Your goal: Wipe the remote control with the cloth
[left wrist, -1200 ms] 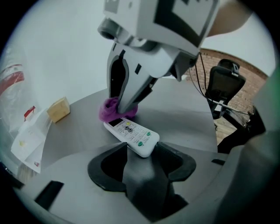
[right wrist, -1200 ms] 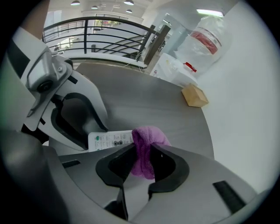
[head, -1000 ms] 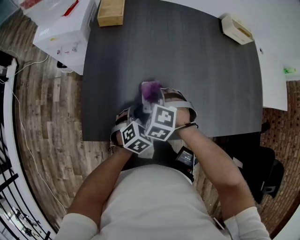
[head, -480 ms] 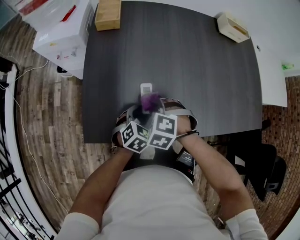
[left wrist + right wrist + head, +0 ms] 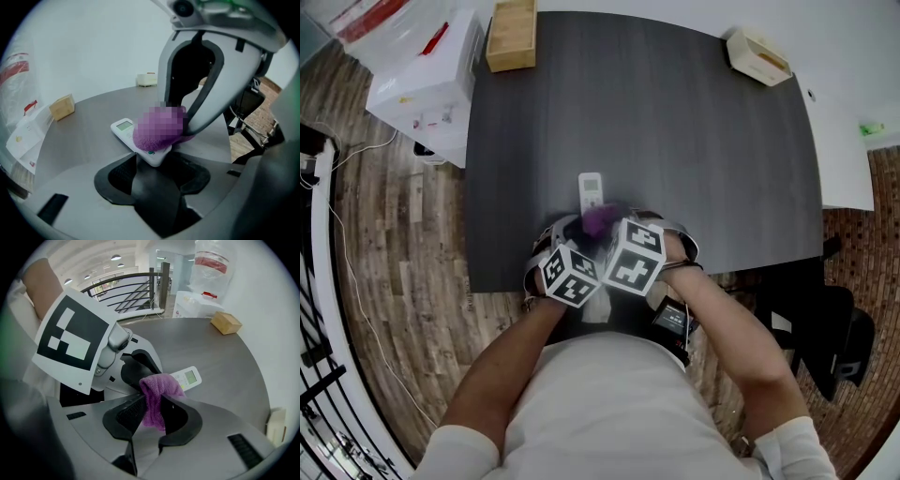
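Cloth [image 5: 157,391], pinched fast in the right gripper [image 5: 151,417], lay over the near end of the remote control [image 5: 592,189], whose long axis ran straight away across the table [image 5: 703,141], display end farthest, near end apparently clamped by the left gripper [image 5: 151,169].

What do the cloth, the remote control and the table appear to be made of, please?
The cloth looks like purple terry or microfibre, with fuzzy nap. The remote control seems smooth white plastic. The table shows matte dark wood grain, likely laminate.
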`<state>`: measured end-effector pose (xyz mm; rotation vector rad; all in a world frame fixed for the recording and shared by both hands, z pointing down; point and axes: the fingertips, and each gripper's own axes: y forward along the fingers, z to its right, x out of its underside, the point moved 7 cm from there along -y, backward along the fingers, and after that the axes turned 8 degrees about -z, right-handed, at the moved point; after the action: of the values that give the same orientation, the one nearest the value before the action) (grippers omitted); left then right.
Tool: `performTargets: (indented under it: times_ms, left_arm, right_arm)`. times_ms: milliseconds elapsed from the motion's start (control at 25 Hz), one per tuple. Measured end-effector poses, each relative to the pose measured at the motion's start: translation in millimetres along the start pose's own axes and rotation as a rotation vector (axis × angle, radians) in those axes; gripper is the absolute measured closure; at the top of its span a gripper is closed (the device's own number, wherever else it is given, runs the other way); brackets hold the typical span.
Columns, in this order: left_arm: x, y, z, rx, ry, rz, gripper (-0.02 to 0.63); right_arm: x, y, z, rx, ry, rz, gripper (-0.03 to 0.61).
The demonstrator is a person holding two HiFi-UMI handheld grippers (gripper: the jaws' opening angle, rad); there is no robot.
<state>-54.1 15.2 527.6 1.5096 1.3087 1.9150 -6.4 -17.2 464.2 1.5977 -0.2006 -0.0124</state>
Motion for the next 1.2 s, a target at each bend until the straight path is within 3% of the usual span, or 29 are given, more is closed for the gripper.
performTargets:
  times_ms: [400,640,720,880,1040,1120,1200]
  left_arm:
    - [2.9,0.5,-2.2,0.030,-0.032,-0.021,0.402]
    - [10.7,-14.4,-9.2,0.094,-0.050,-0.011,0.402]
    - [8.9,-22.5,-15.8,0.149,-0.136,0.031,0.402]
    - [-7.3,-20.2,-41.9,0.239,-0.418,0.101,0.403]
    - [-12.4,0.6,-68.7,0.237,-0.650,0.039,0.403]
    - [-12.4,8.5,-71.7,0.229,-0.707,-0.009,0.406]
    - [-16.9,11.6,-70.2,0.205,-0.708,-0.048,0.405]
  right_arm:
    - [12.5,-9.8,-7.8,-0.140,0.084,0.070,0.475]
    - [44.4,-39.1,-0.4,-0.071,0.324,0.225,0.474]
    - [58.3,-45.4,2.5,-0.047,0.408,0.267,0.474]
    - [83.1,-51.5,2.8,-0.030,0.559,0.327,0.474]
    - [94.3,-52.3,-1.0,-0.028,0.631,0.355,0.474]
    - [98.3,-51.8,-3.0,-0.027,0.643,0.359,0.474]
    - [102.3,-50.2,-4.6,-0.030,0.656,0.364,0.475]
